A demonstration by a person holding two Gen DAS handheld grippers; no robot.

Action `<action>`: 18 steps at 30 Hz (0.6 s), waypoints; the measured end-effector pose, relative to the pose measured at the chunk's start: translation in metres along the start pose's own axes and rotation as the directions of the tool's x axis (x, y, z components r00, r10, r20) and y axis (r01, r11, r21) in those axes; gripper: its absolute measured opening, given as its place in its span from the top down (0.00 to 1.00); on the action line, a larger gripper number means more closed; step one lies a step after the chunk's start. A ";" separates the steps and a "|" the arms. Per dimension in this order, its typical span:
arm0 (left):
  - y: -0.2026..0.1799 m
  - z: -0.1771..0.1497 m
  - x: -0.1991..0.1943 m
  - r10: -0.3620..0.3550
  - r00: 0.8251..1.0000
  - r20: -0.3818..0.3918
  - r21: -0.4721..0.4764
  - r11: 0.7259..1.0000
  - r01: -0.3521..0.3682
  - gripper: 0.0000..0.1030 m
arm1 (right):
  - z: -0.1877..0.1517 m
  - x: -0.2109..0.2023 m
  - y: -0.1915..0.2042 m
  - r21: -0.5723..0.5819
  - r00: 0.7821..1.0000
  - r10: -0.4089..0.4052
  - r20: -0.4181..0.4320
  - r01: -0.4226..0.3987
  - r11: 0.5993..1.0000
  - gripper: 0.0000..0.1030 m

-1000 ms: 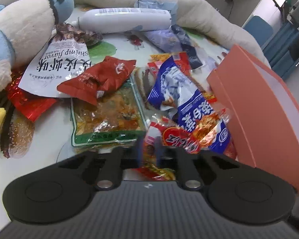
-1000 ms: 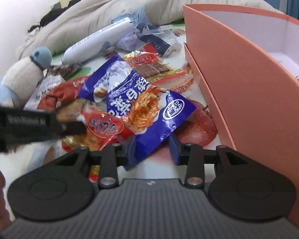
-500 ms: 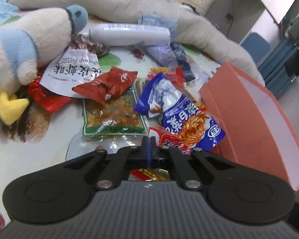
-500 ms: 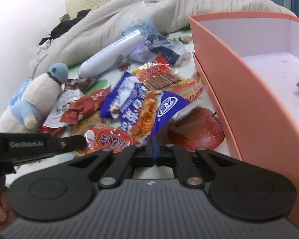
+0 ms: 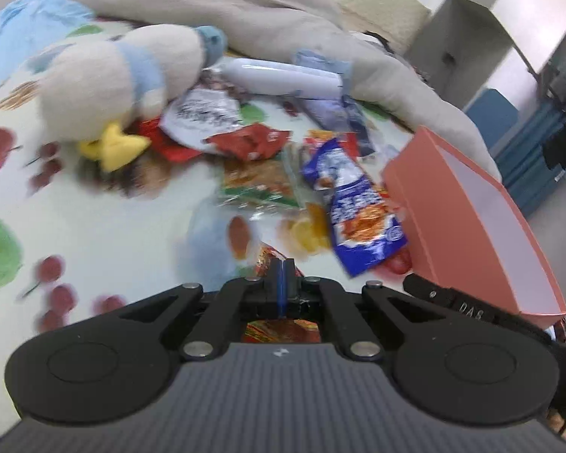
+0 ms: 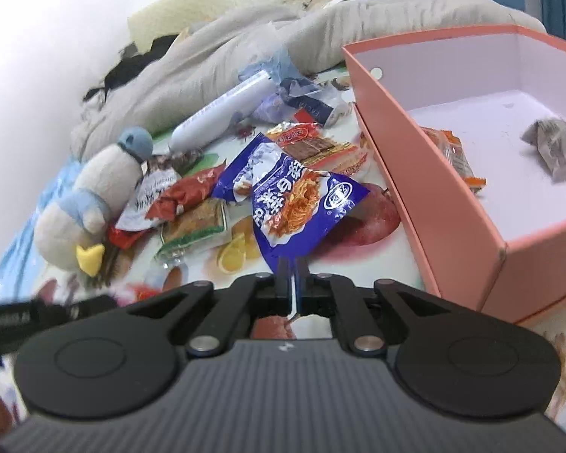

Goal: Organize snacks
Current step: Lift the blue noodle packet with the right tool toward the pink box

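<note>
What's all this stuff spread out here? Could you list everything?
Blue noodle snack packet: one, pinched at its corner by right gripper.
Red-gold foil snack packet: one, in left gripper.
Salmon-pink cardboard box: one, right side, open.
Orange wrapped snack: one, inside box.
Grey wrapped snack: one, inside box.
Clear green-edged snack pack: one, on cloth.
Red crumpled wrapper: one, beside toy.
White tube: one, far side.
Plush penguin toy: one, white and blue, left.
Fruit-print cloth: one, underneath.
Left gripper: black, shut.
Right gripper: black, jaws opening slightly.
</note>
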State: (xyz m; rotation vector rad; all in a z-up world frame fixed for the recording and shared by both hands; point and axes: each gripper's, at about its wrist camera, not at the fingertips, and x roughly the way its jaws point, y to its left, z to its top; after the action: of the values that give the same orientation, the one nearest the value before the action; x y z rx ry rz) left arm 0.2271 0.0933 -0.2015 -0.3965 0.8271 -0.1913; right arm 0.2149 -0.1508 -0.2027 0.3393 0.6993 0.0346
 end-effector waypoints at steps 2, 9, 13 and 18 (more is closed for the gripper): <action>0.007 -0.003 -0.006 0.031 0.999 0.011 0.001 1.000 -0.031 1.00 | -0.007 0.005 0.004 -0.021 0.999 -0.038 0.018 0.038 0.999 0.46; 0.029 -0.009 -0.014 0.073 0.997 0.027 -0.027 0.997 -0.072 1.00 | -0.009 0.033 0.013 -0.045 0.997 -0.072 0.023 0.073 0.996 0.46; 0.037 -0.012 -0.011 0.057 0.998 0.015 -0.026 0.998 -0.057 1.00 | -0.001 0.055 0.010 -0.027 0.992 -0.118 0.038 0.119 0.992 0.46; 0.039 -0.017 -0.006 0.049 0.999 -0.019 -0.008 0.999 -0.049 0.85 | 0.005 0.071 0.002 0.023 0.995 -0.093 0.026 0.092 0.995 0.32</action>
State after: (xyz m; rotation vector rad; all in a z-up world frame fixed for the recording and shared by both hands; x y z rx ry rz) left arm 0.2107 0.1263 -0.2242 -0.3827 0.8558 -0.1459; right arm 0.2729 -0.1401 -0.2428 0.3273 0.6887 -0.0656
